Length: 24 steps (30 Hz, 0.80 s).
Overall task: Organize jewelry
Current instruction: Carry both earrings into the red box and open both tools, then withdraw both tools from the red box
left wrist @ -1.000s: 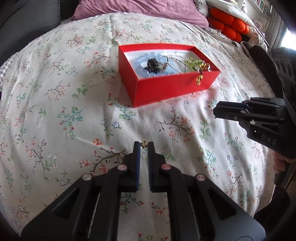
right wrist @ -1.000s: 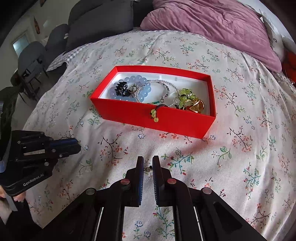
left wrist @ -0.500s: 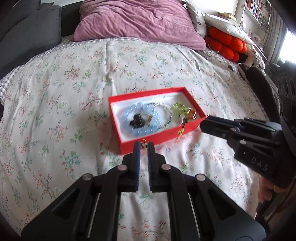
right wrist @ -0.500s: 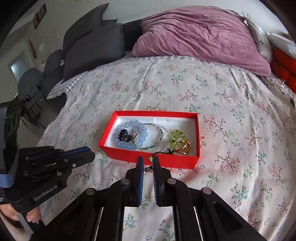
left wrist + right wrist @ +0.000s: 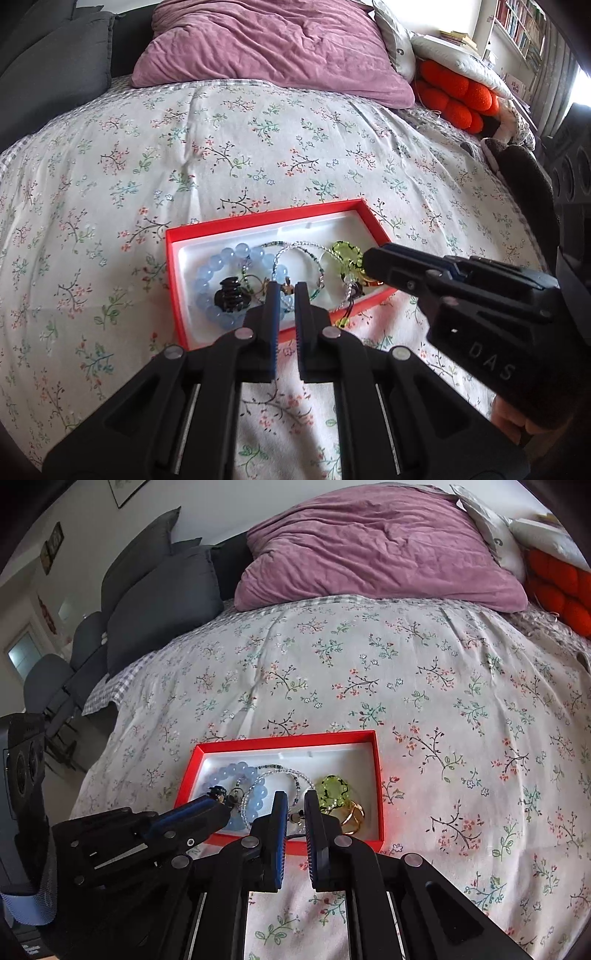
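A bed with a flowered cover (image 5: 258,155) fills both views, with a purple pillow (image 5: 273,48) at its head, grey cushions (image 5: 162,602) to one side and an orange cushion (image 5: 454,99) to the other. A red box (image 5: 173,280) with a white lining sits on the cover, near the grippers. Inside it lie a bracelet of pale blue beads (image 5: 221,262), a thin beaded bracelet (image 5: 291,773), a yellow-green piece (image 5: 332,788), a gold ring (image 5: 352,818) and a black hair clip (image 5: 232,297).

The left gripper (image 5: 286,290) hangs over the near part of the box, above the blue beads and the hair clip. Its jaws stand narrow, pinching a very small gold-coloured piece (image 5: 286,288) at the tips; what it is cannot be told. The right gripper (image 5: 295,814) hangs over the near edge of the box, beside the yellow-green piece and the ring. Its jaws are narrow too, and a tiny earring-like stud (image 5: 296,816) sits between the tips.
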Available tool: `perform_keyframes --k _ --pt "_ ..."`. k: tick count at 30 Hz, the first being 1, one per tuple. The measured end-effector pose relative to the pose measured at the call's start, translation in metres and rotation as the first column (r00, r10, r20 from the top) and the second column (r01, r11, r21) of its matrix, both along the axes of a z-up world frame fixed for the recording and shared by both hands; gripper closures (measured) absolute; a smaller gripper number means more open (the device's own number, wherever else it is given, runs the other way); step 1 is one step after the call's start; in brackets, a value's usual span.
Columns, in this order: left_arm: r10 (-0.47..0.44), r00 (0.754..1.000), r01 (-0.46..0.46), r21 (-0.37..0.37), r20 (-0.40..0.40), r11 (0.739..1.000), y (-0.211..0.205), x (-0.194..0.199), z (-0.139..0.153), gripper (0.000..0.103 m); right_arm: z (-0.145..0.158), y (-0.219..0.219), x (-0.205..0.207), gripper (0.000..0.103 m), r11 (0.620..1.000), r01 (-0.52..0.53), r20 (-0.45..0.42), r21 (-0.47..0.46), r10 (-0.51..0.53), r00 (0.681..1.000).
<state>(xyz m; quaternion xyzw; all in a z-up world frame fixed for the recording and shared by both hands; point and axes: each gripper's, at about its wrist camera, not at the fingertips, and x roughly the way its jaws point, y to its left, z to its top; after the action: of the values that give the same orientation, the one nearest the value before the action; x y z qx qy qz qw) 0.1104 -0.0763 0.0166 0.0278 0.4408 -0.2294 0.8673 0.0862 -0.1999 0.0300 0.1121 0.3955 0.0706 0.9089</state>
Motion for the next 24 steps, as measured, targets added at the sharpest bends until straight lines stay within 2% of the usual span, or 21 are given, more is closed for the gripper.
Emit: perform_keyframes --k 11,13,17,20,21,23,24 --pt "0.001 1.000 -0.001 -0.005 -0.010 1.000 -0.007 0.008 -0.008 0.093 -0.016 -0.009 0.014 0.092 0.999 0.023 -0.030 0.032 -0.022 0.999" --pt "-0.003 1.000 0.003 -0.004 -0.011 1.000 -0.008 0.008 -0.007 0.088 -0.015 -0.011 0.015 0.089 0.999 0.021 -0.028 0.049 -0.020 0.999" --pt "-0.007 1.000 0.007 0.005 0.000 1.000 -0.008 0.005 -0.004 0.068 -0.012 -0.013 0.016 0.087 0.997 0.018 -0.040 0.076 -0.015 0.999" --pt "-0.008 1.000 0.008 0.011 0.000 1.000 -0.008 0.002 -0.001 0.059 -0.007 -0.015 0.013 0.078 0.997 0.014 -0.026 0.075 -0.012 1.000" --pt "-0.008 1.000 0.008 0.013 0.002 1.000 -0.008 0.000 0.001 0.056 -0.006 -0.016 0.011 0.071 0.997 0.013 -0.022 0.077 -0.011 1.000" --pt "-0.008 1.000 0.008 0.020 0.002 1.000 -0.007 -0.004 0.004 0.051 -0.002 -0.019 0.008 0.049 0.996 0.014 -0.012 0.086 -0.013 1.000" --pt "-0.006 1.000 0.006 0.025 0.005 1.000 -0.007 -0.006 0.005 0.048 0.000 -0.021 0.005 0.033 0.996 0.019 -0.003 0.091 -0.018 1.000"
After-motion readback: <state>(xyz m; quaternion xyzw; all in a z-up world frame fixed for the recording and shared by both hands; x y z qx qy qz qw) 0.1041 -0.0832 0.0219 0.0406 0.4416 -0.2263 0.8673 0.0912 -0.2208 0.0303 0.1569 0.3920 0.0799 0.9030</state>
